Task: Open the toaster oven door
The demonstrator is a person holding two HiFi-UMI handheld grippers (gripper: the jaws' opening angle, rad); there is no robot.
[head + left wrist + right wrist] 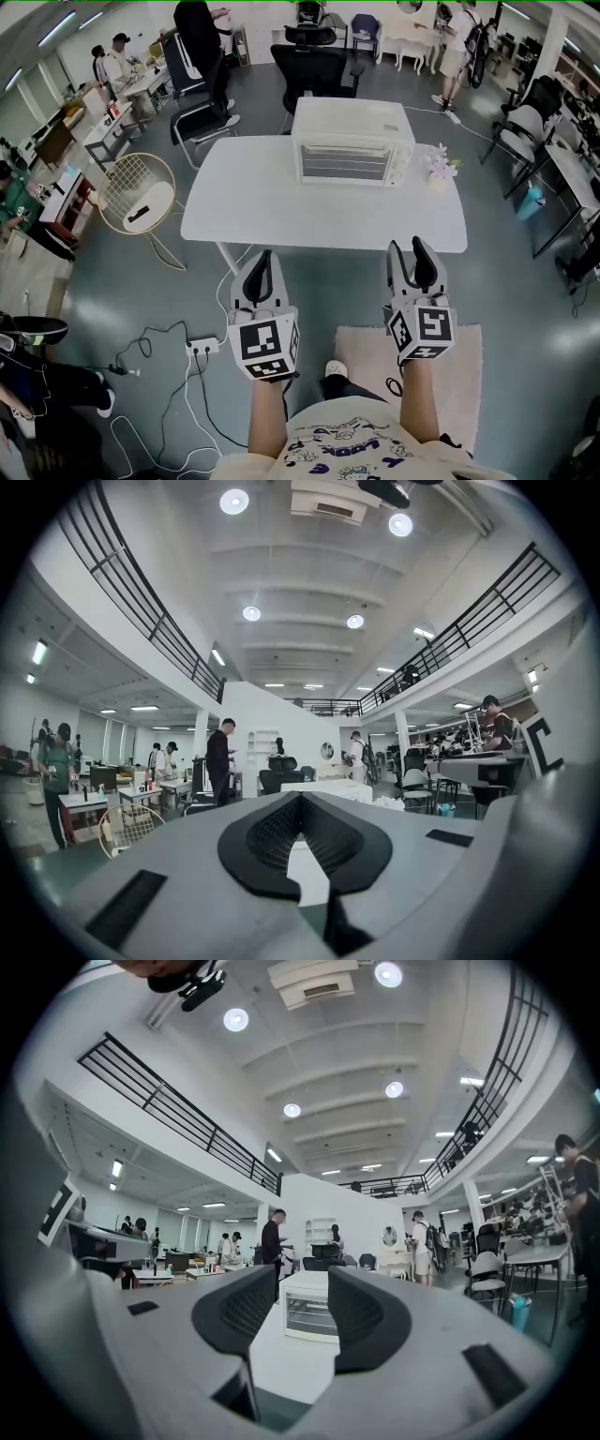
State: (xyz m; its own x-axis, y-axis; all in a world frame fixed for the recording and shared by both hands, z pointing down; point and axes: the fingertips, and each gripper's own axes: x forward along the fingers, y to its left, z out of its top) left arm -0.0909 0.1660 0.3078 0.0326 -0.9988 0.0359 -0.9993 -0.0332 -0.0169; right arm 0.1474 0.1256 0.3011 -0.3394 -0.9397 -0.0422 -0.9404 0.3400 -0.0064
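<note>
Head view: toaster oven (352, 141), door shut, at the desk's (239, 211) far edge, well beyond left claw (262, 255) and right claw (409, 246). Left gripper view — pinched together. Right gripper view — spread, empty; tugging hard could slide the toaster oven.

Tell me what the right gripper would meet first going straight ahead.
Probably the closed toaster oven, framed between the open jaws of the right gripper; nothing shows between them, though depth is unclear.
</note>
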